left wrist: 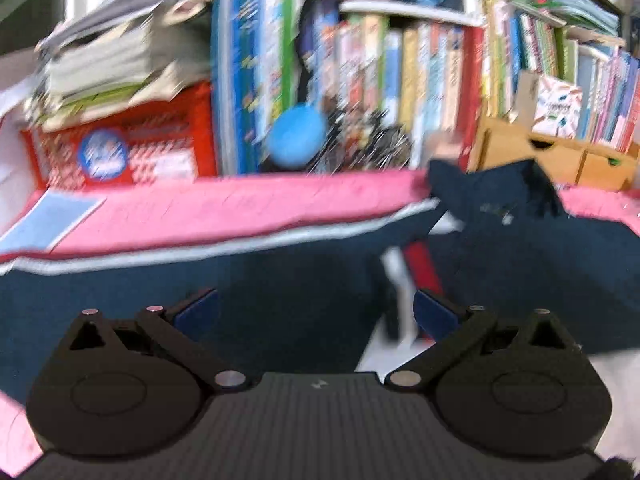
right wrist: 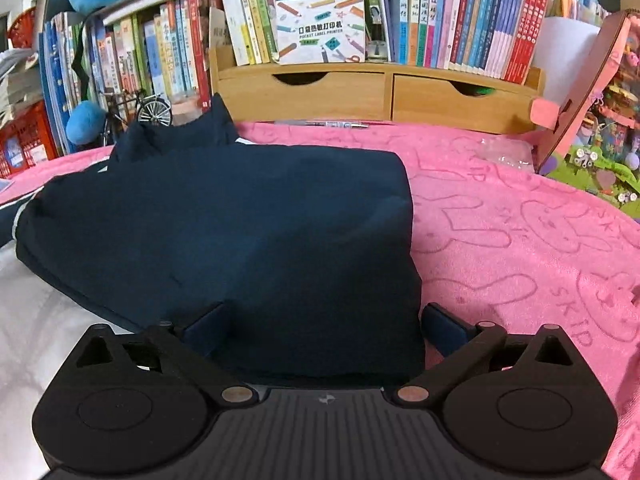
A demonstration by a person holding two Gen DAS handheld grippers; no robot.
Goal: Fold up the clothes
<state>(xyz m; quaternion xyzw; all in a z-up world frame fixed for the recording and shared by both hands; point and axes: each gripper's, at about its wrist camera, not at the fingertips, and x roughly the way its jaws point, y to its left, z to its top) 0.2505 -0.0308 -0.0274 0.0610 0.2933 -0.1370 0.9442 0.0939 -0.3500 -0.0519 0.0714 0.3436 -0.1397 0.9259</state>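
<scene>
Both claws are spread wide, grasping nothing: the right claw (right wrist: 322, 326) and the left claw (left wrist: 316, 312) each hang just over the navy garment (right wrist: 240, 232). It lies on the pink blanket (right wrist: 520, 220), long axis left-right, collar toward the bookshelf (right wrist: 440, 12).

L tool (left wrist: 316, 312): 2 fingers spread wide, blue pads facing inward, nothing pinched between them. View blurred.
R tool (right wrist: 322, 326): fingers spread wide too, blue pads (right wrist: 442, 330) apart, low and level, pointing fwd. Not clamped. No hands or sleeves visible in either view.
</scene>
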